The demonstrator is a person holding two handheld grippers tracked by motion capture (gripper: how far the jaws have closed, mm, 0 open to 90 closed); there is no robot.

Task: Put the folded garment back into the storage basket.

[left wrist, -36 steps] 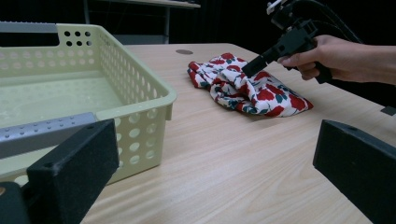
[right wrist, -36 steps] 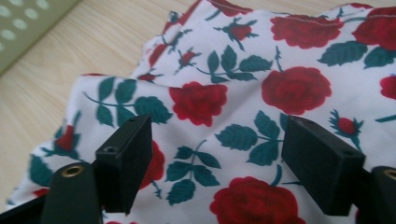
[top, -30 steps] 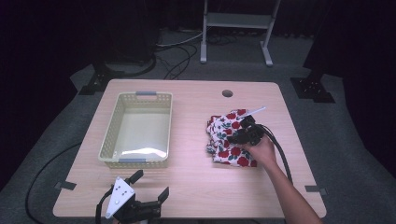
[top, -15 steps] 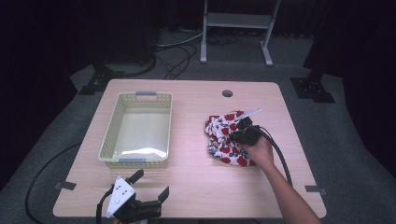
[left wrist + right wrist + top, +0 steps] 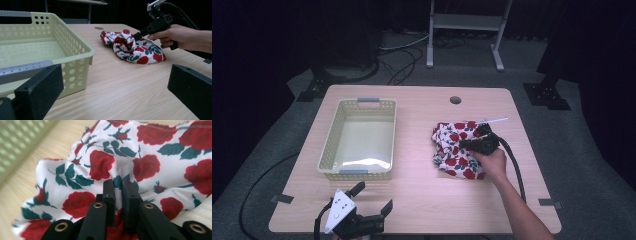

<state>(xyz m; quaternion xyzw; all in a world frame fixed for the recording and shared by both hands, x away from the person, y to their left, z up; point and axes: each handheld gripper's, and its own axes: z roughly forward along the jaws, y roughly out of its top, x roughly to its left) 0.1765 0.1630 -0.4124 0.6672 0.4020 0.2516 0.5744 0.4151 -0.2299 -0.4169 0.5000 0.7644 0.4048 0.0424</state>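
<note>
Right tongs (image 5: pixel 118 186) are clenched on a pinch of the crumpled white cloth printed with red roses and green leaves (image 5: pixel 456 147); their jaws have just been closing, and the right gripper view shows a fold of fabric squeezed between the two black pads, so the grip is on a raised ridge rather than a flat layer, probably so the whole piece lifts in one go. The cloth lies bunched on the pale wooden surface (image 5: pixel 422 195), at about 3 o'clock from the pale yellow perforated plastic basket (image 5: pixel 332 150) and well apart from it. The basket stands upright with nothing in it, long side toward the cloth, likely the drop spot. Right hand (image 5: pixel 493 161) comes in from 5 o'clock, tongs angled down into the cloth's near-right part. Left tongs (image 5: pixel 372 200) sit released, jaws spread wide, hovering at the surface's 7 o'clock edge just below the basket, holding nothing, apparently parked out of the way.
</note>
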